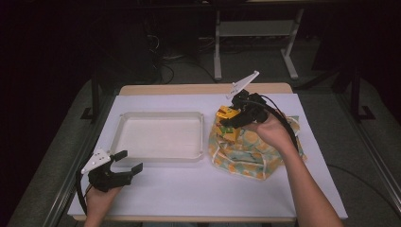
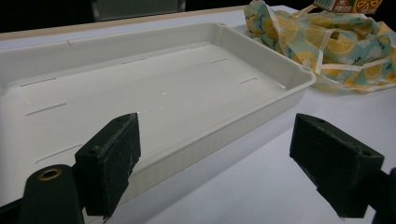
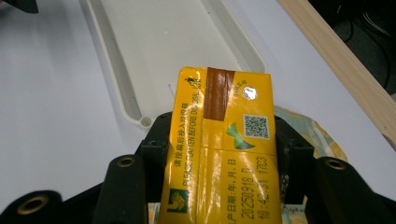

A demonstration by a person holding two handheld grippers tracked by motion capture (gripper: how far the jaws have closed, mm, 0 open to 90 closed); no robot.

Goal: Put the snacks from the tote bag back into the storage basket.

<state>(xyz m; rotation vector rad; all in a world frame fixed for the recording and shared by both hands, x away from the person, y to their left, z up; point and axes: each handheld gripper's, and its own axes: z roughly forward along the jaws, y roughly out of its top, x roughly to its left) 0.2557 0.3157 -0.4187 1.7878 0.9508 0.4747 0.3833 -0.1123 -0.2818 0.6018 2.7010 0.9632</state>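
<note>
My right gripper (image 1: 228,119) is shut on a yellow drink carton (image 1: 226,115), held just above a lemon-patterned cloth bag (image 1: 250,151) at the table's right. In the right gripper view the carton (image 3: 224,149) sits clamped between the two black jaws, its printed top facing me, with the bag (image 3: 317,135) beneath it. An empty white tray (image 1: 161,115) lies left of the bag. My left gripper (image 1: 131,161) rests near the table's front left, open and holding nothing. Its jaws (image 2: 215,158) stand wide in front of the tray's near rim (image 2: 299,88).
A white sheet (image 1: 198,184) covers the table, and a wooden edge (image 3: 336,60) runs along the far side. Beyond the table stand white desk legs (image 1: 217,52) on a dark floor. The bag (image 2: 327,51) lies close against the tray's right end.
</note>
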